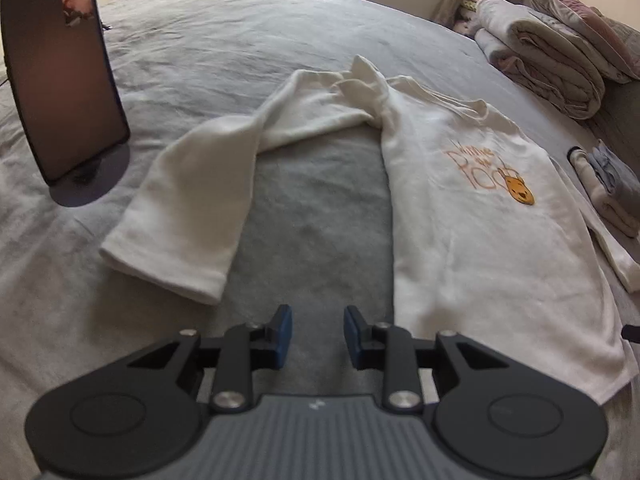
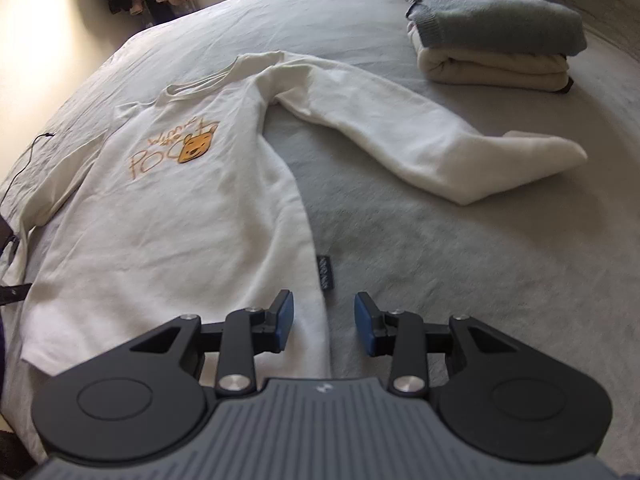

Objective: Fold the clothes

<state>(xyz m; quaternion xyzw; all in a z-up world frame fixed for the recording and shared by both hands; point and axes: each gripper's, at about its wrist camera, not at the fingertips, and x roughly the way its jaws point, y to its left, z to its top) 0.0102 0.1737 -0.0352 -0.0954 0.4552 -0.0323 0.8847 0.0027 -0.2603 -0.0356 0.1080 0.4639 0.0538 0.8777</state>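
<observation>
**Cream sweatshirt lying spread out, both claws hovering empty at its hem**

Cream cotton is stretching across the grey bed point(image 1: 224, 40): a long-sleeved sweatshirt point(image 2: 168, 216) is lying face up, its orange bear print point(image 2: 195, 148) showing on the chest. In the left wrist view one sleeve point(image 1: 192, 200) is angling away from the body toward a phone on a stand point(image 1: 64, 80), its cuff lying nearest the camera. In the right wrist view the other sleeve point(image 2: 420, 140) is trailing out toward a stack of folded clothes point(image 2: 496, 40), with its cuff end doubled over.

The left claw point(image 1: 318, 334) is hanging over bare bedding just beside the sweatshirt's side edge, its blue pads partly apart and gripping nothing. The right claw point(image 2: 324, 322) is hovering at the opposite lower corner, also partly open and empty, with the side seam and a small dark label point(image 2: 326, 272) lying between its jaws but not pinched.

Judging by the layout, the garment is sitting flattened and the folding proper is not yet under way; neither sleeve is lying across the torso. The next move is probably calling for each claw to reach up to a sleeve, pinch it near the cuff or mid-length, and carry it inward over the chest. The fabric looks thick and soft, so a shallow bite is risking a slip, and the bunched shoulder point(image 1: 360, 84) on the left side may need smoothing first.
</observation>
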